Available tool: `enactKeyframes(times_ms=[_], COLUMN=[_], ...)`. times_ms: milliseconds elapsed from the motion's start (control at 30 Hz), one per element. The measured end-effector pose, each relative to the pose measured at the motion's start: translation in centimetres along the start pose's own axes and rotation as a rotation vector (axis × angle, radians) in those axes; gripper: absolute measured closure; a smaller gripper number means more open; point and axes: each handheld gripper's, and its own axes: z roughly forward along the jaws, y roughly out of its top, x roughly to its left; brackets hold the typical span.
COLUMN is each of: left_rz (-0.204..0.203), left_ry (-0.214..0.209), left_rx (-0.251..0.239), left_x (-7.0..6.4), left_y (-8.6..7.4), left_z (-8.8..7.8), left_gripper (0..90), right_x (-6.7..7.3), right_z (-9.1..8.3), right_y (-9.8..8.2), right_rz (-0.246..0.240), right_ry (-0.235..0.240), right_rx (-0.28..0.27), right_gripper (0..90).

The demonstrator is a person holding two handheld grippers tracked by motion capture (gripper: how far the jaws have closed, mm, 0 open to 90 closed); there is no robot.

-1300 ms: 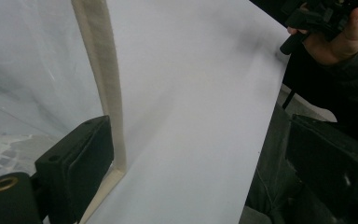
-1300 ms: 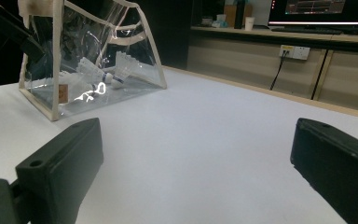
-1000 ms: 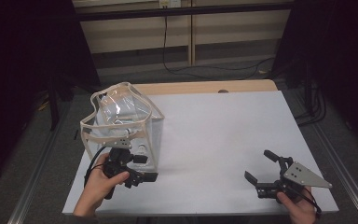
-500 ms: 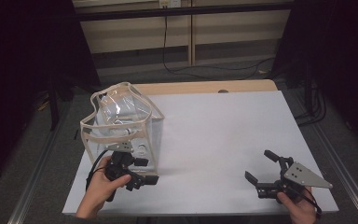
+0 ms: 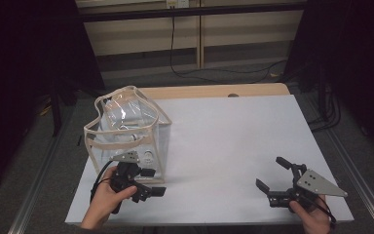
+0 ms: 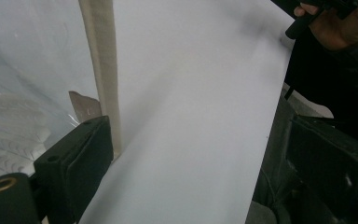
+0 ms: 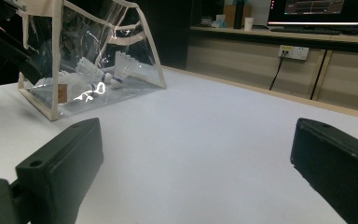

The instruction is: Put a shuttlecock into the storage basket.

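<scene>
Your left tongs [image 5: 148,183] sit at the near left of the white bench [image 5: 224,141], spread wide, holding nothing. They lie just beside the near corner of the clear bag [image 5: 126,131], a see-through tote with cream fabric trim that stands upright on the bench's left side. In the left gripper view, one jaw sits close against the bag's cream corner seam [image 6: 103,70]. White shuttlecocks [image 7: 103,72] lie inside the bag. Your right tongs [image 5: 275,176] rest at the near right, also spread and empty, well apart from the bag.
</scene>
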Motion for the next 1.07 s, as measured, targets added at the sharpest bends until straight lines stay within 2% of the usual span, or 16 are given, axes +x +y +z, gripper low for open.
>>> enactKeyframes(times_ms=[1067], left_rz=[-0.002], left_ry=[-0.009], left_rx=[-0.035], left_x=[0.2], left_y=[-1.5], left_z=[0.3], left_gripper=[7.7], right_x=[0.0], right_z=[0.0], right_y=[-0.1], right_rz=[0.002], right_ry=[-0.003], right_rx=[0.002], right_gripper=[2.2])
